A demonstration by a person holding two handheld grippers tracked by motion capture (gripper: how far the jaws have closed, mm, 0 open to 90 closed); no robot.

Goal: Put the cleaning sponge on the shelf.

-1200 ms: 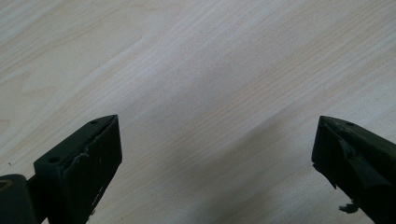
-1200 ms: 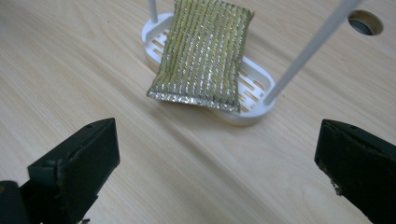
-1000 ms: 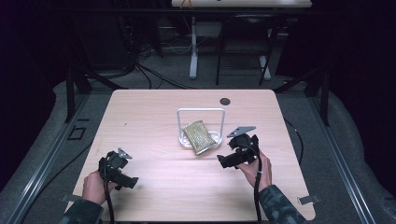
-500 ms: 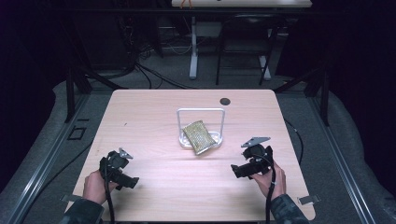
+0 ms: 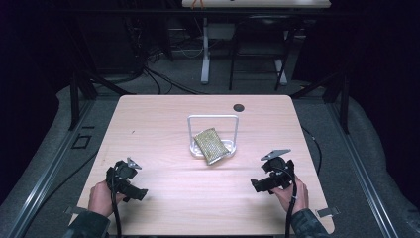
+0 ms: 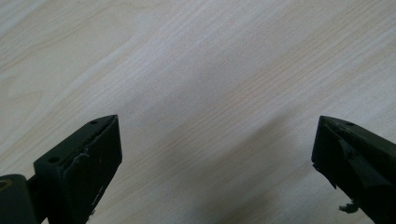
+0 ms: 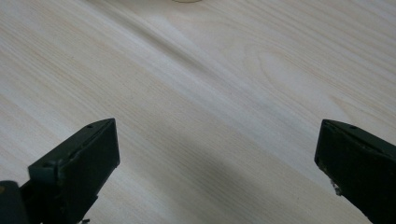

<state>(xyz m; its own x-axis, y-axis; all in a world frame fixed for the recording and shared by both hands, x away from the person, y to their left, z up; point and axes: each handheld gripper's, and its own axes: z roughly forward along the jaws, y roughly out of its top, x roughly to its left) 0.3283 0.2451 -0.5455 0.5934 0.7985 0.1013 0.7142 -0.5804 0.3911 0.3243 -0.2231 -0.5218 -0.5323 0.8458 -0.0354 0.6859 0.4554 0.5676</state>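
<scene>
A gold mesh sponge [image 5: 210, 145] leans tilted on a small white stand [image 5: 213, 133] with a wire hoop, at the middle of the light wooden table [image 5: 163, 124]. My left gripper [image 5: 136, 192] rests low over the table's front left, held by a hand, jaws wide apart with bare wood between them [image 6: 215, 135]. My right gripper [image 5: 257, 186] sits at the front right, well clear of the sponge, also open over bare wood [image 7: 217, 140]. Nothing is held in either.
A small dark round disc [image 5: 239, 107] lies near the table's far edge. Black cables trail from both grippers off the front edge. Dark floor, cables and desk legs lie beyond the table.
My right gripper has pulled back from beside the sponge stand toward the front right of the table. The left gripper has stayed in place.
</scene>
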